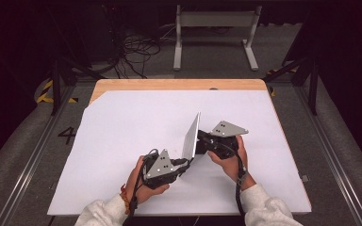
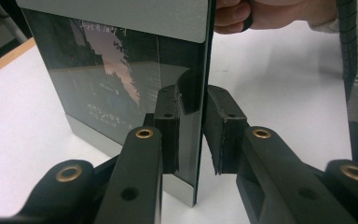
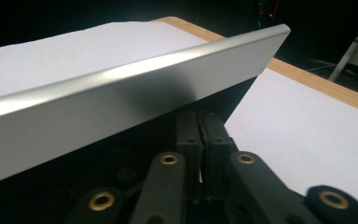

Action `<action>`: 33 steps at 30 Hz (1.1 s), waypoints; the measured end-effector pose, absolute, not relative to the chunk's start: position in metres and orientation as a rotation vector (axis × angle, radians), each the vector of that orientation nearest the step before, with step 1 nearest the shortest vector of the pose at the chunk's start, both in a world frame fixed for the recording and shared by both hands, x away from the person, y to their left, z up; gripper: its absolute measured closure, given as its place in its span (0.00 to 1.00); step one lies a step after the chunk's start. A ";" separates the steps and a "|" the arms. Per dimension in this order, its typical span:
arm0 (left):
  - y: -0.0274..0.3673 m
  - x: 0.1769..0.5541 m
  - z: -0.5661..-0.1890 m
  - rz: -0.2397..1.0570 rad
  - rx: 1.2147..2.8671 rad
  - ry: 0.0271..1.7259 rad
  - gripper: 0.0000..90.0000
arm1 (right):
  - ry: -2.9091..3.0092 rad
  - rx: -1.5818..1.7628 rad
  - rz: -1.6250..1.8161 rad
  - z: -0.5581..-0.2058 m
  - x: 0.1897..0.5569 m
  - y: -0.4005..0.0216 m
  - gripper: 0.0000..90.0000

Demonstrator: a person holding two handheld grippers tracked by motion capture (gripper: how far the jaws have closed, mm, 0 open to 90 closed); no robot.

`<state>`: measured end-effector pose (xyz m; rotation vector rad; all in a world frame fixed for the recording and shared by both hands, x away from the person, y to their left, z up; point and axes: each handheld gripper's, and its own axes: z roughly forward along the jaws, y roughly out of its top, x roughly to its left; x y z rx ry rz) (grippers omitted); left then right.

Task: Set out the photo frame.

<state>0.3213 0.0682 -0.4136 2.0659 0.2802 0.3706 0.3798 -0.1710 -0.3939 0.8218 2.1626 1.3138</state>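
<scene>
Tablet (image 1: 192,136) stands on edge, tilted, on the white sheet (image 1: 122,141) mid-table, between the two grippers. Its top edge is cut off in the left gripper view; writing mirrored in the glass is unreadable. In the right gripper view the tablet's lower part is lost in shadow.

Looks: thin slab, silver metal back and rim, dark glossy screen (image 2: 121,74) with smears.

Left gripper (image 1: 181,162) sits at the lower corner, straddling the tablet's edge: one pad against the screen, the other pad (image 2: 221,130) standing off the back with a visible gap, so no clamp. Right gripper (image 1: 201,140) is at the tablet's right side; jaws look pressed together under the silver back (image 3: 121,102), but can't tell whether they pinch it.
</scene>
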 end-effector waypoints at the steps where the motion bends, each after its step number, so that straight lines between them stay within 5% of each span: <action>1: 0.068 0.321 -0.414 0.375 2.071 0.278 0.84 | 2.167 0.818 1.308 -0.395 0.379 -0.171 0.95; 33: 0.063 0.322 -0.421 0.341 2.125 0.250 0.89 | 2.198 0.785 1.351 -0.392 0.384 -0.170 1.00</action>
